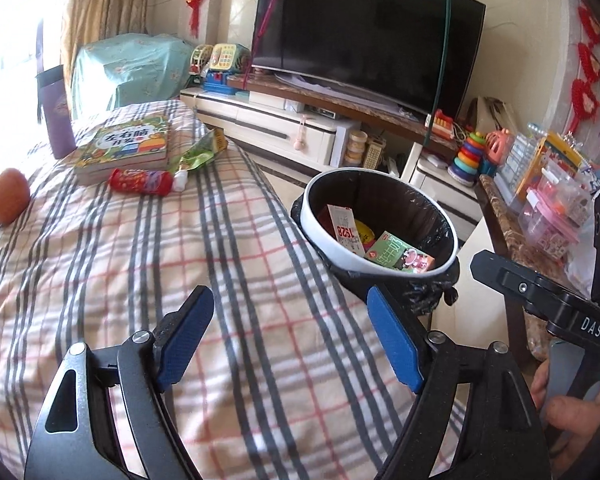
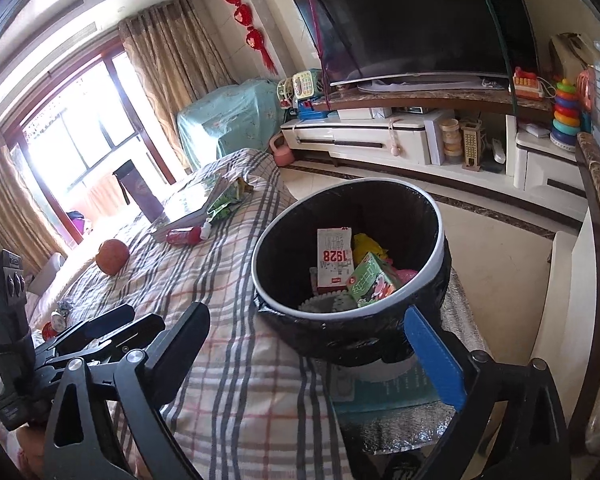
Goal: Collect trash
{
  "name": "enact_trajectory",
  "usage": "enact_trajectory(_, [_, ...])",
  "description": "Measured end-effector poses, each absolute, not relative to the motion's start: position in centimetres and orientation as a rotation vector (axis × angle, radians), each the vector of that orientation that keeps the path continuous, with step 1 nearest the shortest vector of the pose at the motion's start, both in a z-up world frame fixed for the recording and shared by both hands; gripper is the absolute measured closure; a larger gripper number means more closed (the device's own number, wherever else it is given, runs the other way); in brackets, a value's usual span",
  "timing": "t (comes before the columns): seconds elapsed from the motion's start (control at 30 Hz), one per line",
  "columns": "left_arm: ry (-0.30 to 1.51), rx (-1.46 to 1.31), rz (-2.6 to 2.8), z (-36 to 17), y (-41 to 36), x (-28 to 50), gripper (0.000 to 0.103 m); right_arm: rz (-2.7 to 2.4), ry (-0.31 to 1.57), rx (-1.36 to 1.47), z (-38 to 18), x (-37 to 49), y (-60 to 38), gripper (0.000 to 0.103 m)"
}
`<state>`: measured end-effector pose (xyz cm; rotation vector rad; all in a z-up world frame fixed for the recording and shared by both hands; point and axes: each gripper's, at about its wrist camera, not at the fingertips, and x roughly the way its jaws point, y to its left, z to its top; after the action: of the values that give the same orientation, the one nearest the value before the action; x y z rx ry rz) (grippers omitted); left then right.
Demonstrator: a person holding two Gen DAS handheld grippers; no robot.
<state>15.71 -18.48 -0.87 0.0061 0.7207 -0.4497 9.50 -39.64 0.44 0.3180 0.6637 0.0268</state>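
A large black curved television (image 1: pixel 370 36) stands on a cream cabinet (image 1: pixel 284 130); a colourful illustrated book (image 1: pixel 126 146) and an orange round fruit (image 1: pixel 7 196) lie on the checked blanket (image 1: pixel 160 280).

One bin (image 1: pixel 380 226), black bag inside. In bin: one white box (image 1: pixel 343 229) with red numbers, one green box (image 1: pixel 400 257), one yellow thing (image 2: pixel 366 245), partly hidden. On bed (image 1: pixel 148 280): one orange ball (image 1: pixel 7 196), one red bottle (image 1: pixel 142 181), one green wrapper (image 1: pixel 200 153), one stack of books (image 1: pixel 126 148), book count unclear. One dark cup (image 1: pixel 56 110). One TV (image 1: pixel 364 36). One ring-stack toy (image 1: pixel 470 154).
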Motion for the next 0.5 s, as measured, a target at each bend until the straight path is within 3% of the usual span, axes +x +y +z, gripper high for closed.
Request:
enact_trajectory(0.33, [0.587,-0.050,-0.429,0.3,-15.2,11.3,0.014,-0.052,0.479,0.247,3.1,4.7,-36.8,0.001])
enact_trajectory(0.4, [0.520,-0.047,-0.398,1.0,-14.7,10.1,0.001,-0.084,0.387,0.224,4.5,3.0,-36.5,0.000])
enact_trajectory(0.5, [0.417,-0.030,-0.336,1.4,-14.2,8.4,0.000,-0.133,0.301,0.188,5.1,1.5,-36.1,0.000])
